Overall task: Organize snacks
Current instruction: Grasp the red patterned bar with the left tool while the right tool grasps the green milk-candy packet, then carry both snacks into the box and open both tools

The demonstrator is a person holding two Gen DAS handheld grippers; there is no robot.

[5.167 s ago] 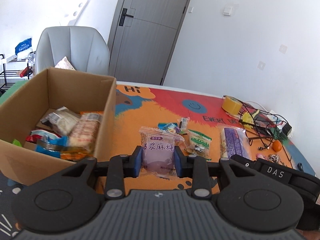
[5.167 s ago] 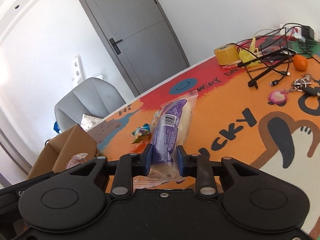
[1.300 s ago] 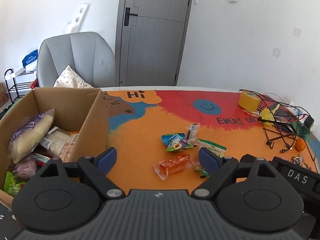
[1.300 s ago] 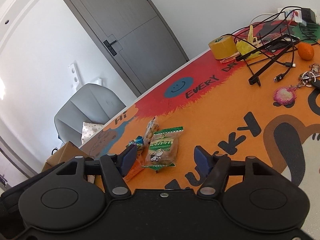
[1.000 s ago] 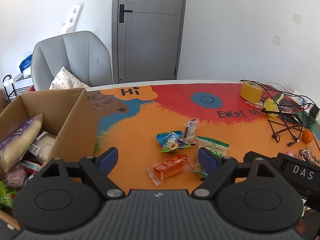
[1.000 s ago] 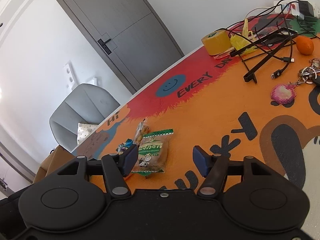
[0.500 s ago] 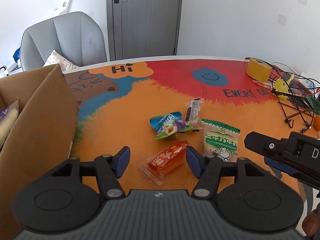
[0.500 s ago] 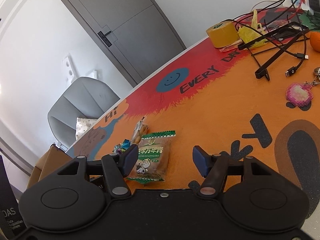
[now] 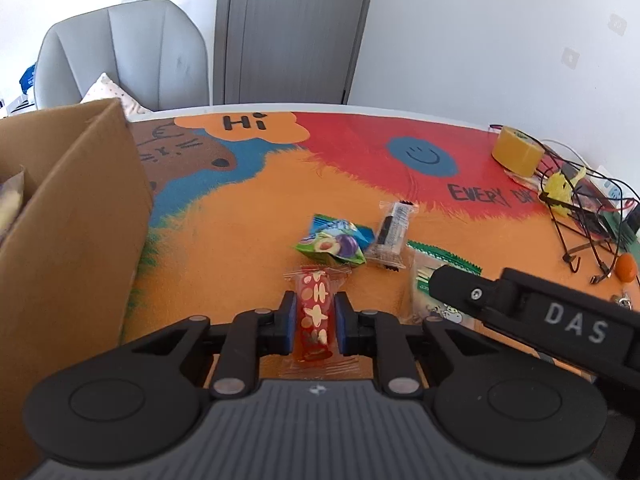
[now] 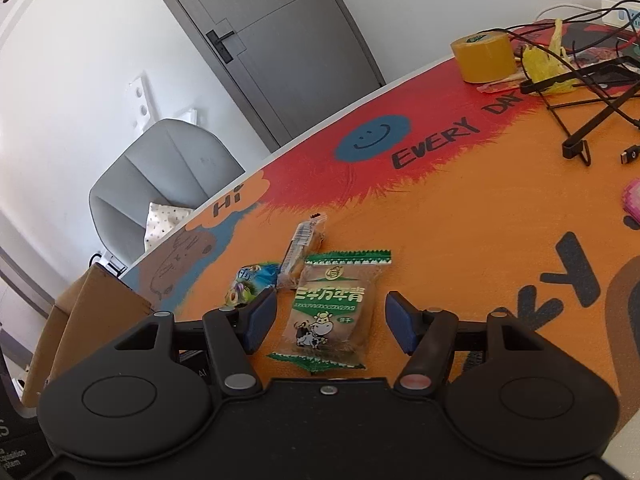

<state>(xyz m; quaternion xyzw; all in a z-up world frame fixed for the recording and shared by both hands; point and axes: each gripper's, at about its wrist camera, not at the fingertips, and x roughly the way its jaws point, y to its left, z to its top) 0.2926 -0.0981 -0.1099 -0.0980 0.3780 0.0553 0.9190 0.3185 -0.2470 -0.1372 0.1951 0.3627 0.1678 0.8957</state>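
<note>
Left hand-held gripper [image 9: 314,326]: you've got it clamped tight on the red snack [image 9: 314,320] — low over the counter [image 9: 224,248], beside the box [image 9: 72,216].
Right hand-held gripper [image 10: 330,320]: roughly half open, holding nothing — green snack [image 10: 328,312] lies flat between its fingers.

The left gripper [image 9: 315,322] points steeply downward, its jaws clamped tight; the right gripper [image 10: 331,322] angles down with jaws parted.
</note>
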